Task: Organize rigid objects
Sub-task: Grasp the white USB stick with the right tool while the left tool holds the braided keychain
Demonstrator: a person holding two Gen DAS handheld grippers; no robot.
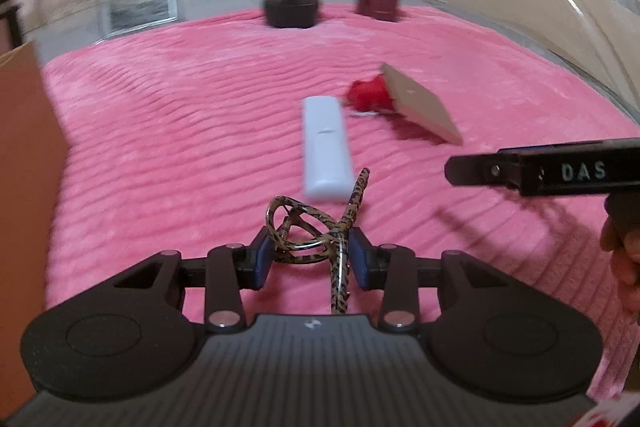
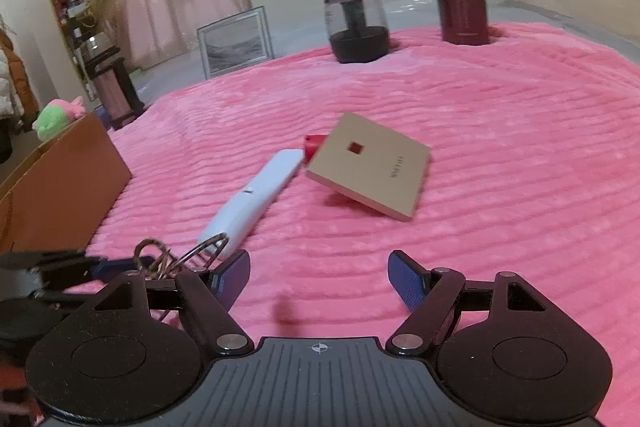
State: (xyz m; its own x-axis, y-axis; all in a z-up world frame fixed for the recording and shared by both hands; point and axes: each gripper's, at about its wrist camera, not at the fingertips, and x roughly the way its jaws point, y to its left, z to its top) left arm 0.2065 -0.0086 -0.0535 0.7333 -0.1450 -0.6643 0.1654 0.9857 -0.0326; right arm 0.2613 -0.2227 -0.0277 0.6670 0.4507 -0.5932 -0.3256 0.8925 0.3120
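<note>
Blue-padded fingers (image 1: 262, 261) of the left gripper (image 1: 310, 261) are closed in on a pair of tortoiseshell-patterned folded spectacles (image 1: 316, 227), the pads pressing the frame from either side, with one temple arm trailing back toward the gripper body and another pointing forward. This gripper is held low and roughly level over the ribbed pink plush blanket (image 1: 180, 131), aimed toward the far wall.

Just beyond the spectacles lies a long white plastic remote-shaped case (image 1: 326, 147), flat on the blanket with its near end close to the frame. Past it, a small red object (image 1: 366, 93) props up a flat tan square box (image 1: 420, 103), which sits tilted on it.

The right gripper (image 2: 318, 281) hovers beside the left one, its blue pads set wide apart with nothing between them, angled slightly downward toward the tan box. In the left view its black finger enters from the right edge, with the person's hand (image 1: 624, 263) behind it.

At the far edge stand a dark jar with a clear glass dome (image 2: 356, 25), a maroon cylindrical canister (image 2: 462, 5) and a leaning silver picture frame (image 2: 236, 45). A brown cardboard box (image 2: 60, 183) sits at the left.
</note>
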